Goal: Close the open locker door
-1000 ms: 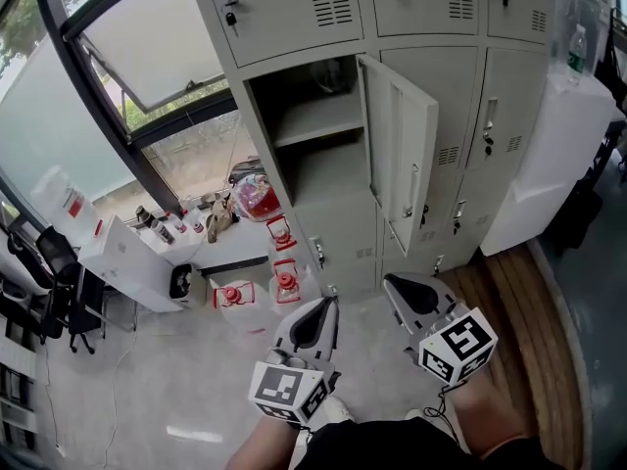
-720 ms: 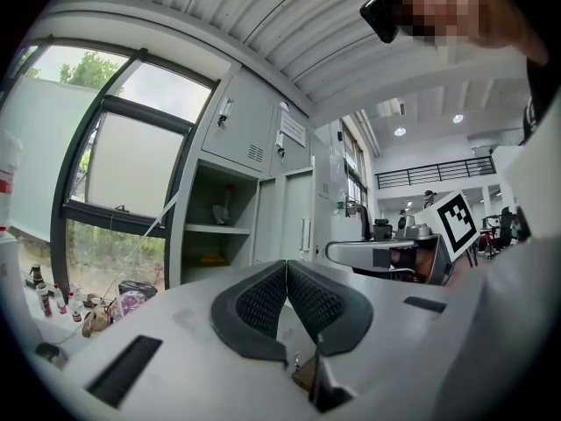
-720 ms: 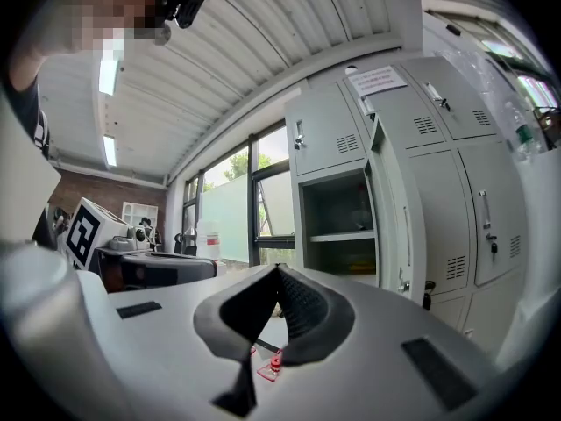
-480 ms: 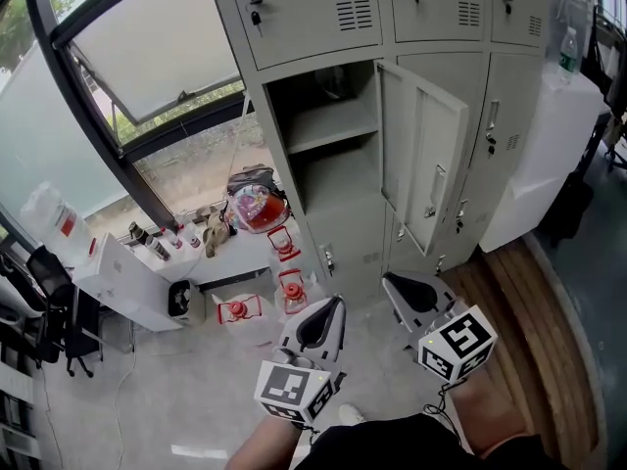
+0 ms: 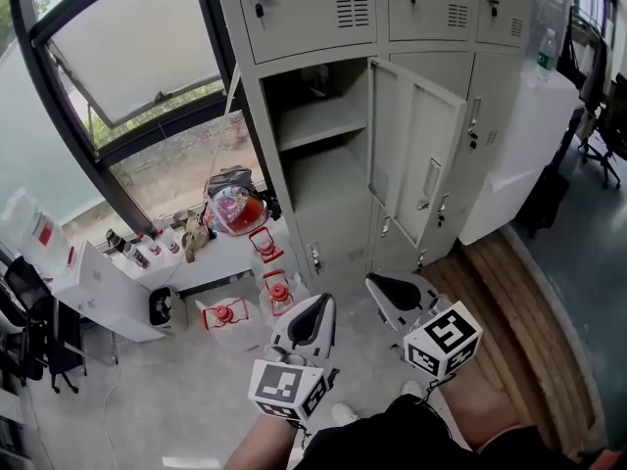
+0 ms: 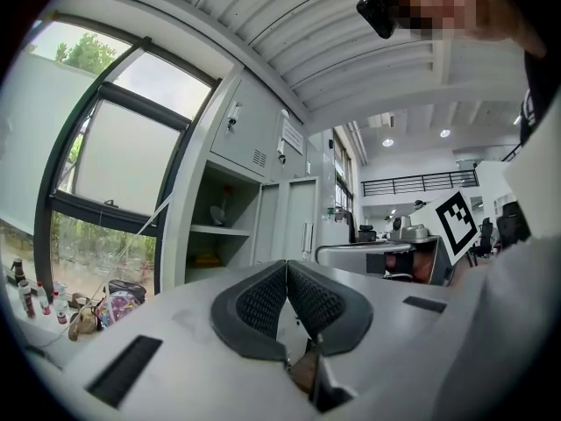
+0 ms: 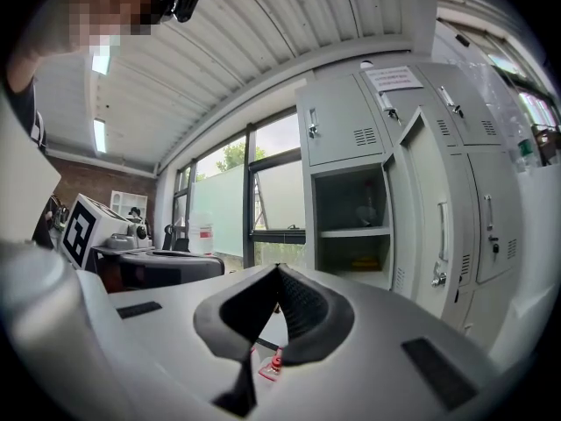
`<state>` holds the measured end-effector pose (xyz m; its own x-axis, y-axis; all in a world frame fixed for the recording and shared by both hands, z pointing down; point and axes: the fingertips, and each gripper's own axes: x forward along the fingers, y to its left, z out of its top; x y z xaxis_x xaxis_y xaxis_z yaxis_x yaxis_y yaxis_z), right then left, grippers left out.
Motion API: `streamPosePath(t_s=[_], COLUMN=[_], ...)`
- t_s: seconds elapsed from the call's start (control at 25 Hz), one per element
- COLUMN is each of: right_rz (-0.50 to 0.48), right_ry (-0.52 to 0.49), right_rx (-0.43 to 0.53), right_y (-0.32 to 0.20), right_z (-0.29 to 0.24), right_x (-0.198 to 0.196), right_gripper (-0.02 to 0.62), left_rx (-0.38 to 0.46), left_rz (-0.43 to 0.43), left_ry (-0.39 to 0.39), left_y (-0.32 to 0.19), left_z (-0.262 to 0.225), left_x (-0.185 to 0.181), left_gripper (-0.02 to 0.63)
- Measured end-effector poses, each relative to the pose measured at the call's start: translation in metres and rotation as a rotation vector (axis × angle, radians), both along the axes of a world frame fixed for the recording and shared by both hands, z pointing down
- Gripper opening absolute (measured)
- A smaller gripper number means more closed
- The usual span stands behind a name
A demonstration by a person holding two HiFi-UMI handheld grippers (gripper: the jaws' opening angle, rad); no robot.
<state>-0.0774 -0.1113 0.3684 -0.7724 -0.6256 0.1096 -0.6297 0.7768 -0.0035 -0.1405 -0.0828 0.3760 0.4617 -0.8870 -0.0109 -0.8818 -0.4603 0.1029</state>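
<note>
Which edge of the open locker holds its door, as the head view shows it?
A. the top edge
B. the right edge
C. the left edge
B: the door hangs from the right edge of the open locker and stands swung out toward the person, with its handle on the free side.

Office workspace, steel lockers (image 5: 312, 13), office chairs (image 5: 592, 52), large windows (image 5: 127, 52)

I see the grey locker door (image 5: 416, 160) in the upper centre of the head view. It stands upright and open, swung out at the right of its compartment (image 5: 318, 135), with a vertical handle (image 5: 428, 182).
</note>
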Motion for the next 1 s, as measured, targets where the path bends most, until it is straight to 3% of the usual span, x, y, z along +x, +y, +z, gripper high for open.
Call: streamPosePath(t_s=[0.32,1.0], right_rz=[0.041,0.176], right_ry=[-0.015,-0.080], right_rx=[0.016,0.005], right_y=[-0.018,-0.088], right_z=[-0.008,-0.011], right_x=[0.009,0.087], right_gripper=[0.052,0.054], left_rx=[0.026,0.011], left_rz=[0.011,0.089], left_ry=[0.005,-0.018], left_y=[-0.012,-0.073], left_z=[-0.009,-0.009], left_x=[0.002,0.056], left_gripper=[0.018,0.018])
